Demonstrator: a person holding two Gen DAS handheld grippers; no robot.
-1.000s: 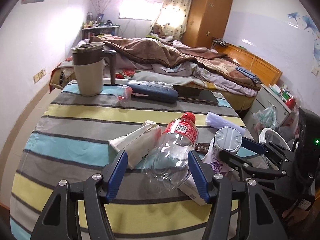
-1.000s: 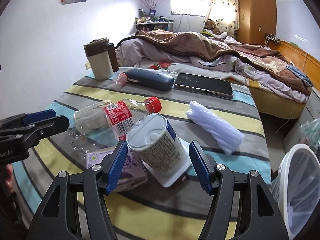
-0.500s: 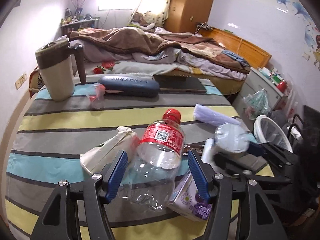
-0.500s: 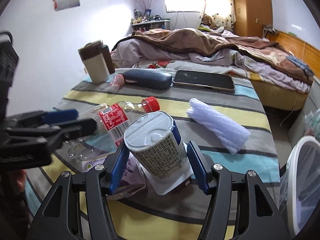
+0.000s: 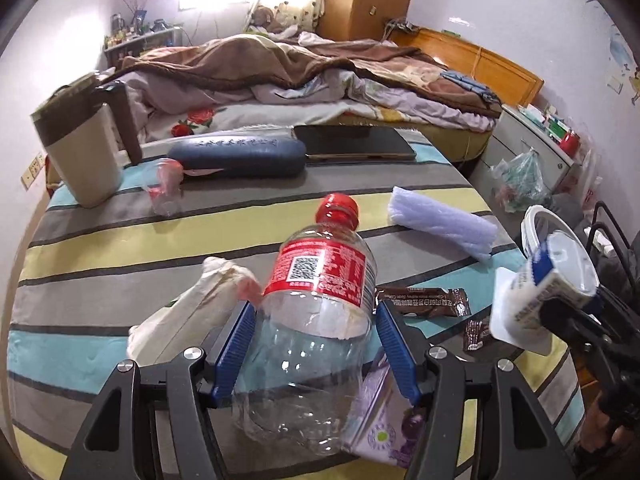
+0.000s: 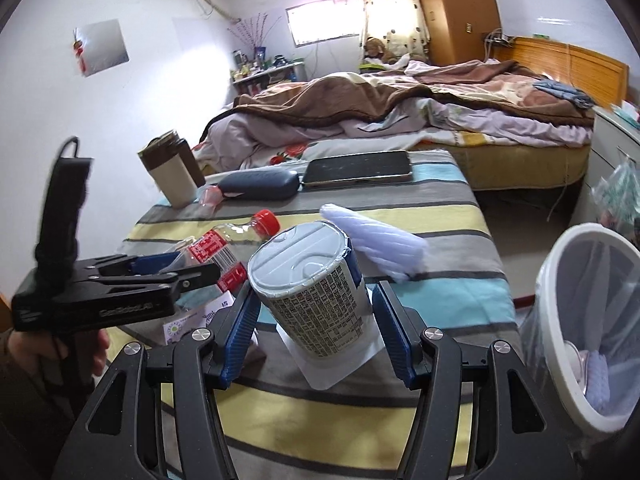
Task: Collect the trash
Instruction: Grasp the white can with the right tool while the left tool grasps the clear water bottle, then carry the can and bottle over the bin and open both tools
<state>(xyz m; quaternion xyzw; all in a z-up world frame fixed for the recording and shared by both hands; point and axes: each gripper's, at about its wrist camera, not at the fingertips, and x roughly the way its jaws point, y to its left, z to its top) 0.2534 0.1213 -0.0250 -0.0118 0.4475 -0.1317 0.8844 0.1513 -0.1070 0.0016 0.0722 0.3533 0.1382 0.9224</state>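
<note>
Both loads have risen off the tabletop [image 6: 472, 216] since a second ago: left claw [image 5: 316, 344] clamped on the bottle [image 5: 316, 320], right claw [image 6: 316, 326], jaws just closing, clamped on the cup [image 6: 312, 292]. Swing the cup toward the bin [image 6: 560, 360] at 3 o'clock, keep it level, and let go only once it is over the rim.

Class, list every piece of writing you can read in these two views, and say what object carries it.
"CasRobot.AI", roughly: side of the black left gripper.
Red label of the clear plastic bottle: a QR code; print too small.
Paper cup with foil lid, brown wrapper, purple carton: print unreadable.
</note>
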